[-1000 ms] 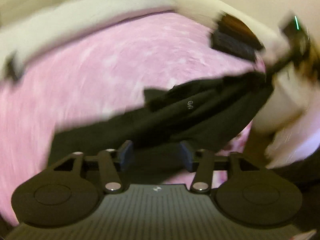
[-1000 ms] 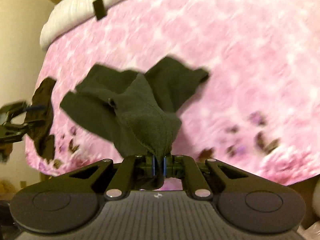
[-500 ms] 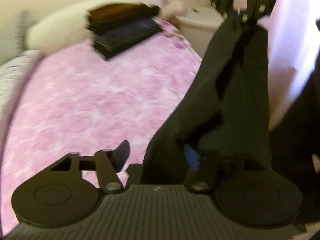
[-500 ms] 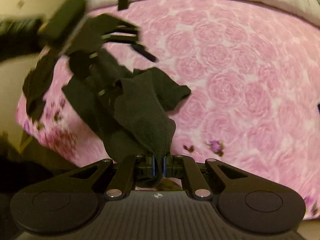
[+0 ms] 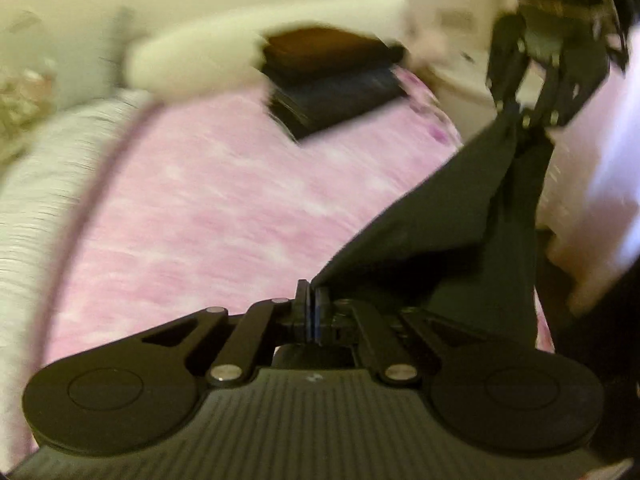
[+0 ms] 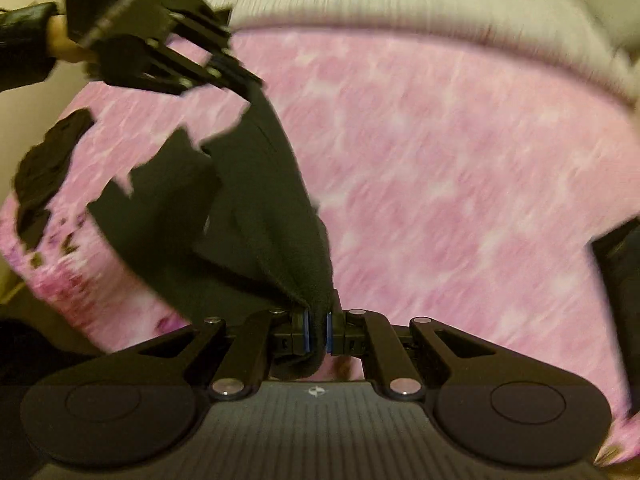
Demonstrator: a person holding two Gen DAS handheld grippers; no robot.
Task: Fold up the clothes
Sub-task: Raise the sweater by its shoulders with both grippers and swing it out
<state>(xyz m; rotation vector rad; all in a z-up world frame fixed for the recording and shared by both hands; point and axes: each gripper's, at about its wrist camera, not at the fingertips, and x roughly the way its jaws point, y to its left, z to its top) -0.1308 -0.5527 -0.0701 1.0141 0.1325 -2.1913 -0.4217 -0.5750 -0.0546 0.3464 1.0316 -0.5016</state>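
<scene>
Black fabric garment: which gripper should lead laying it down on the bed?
Left, probably. The left gripper pinches the black fabric garment edge low over the pink floral bedspread; the right gripper holds it higher.

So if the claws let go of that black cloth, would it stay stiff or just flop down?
Probably flop. The black garment sags in soft folds between the left claw and right claw, so it looks limp. Loose flaps dangle at its edge, so it seems light. It would likely drop in a heap on the pink bedspread.
</scene>
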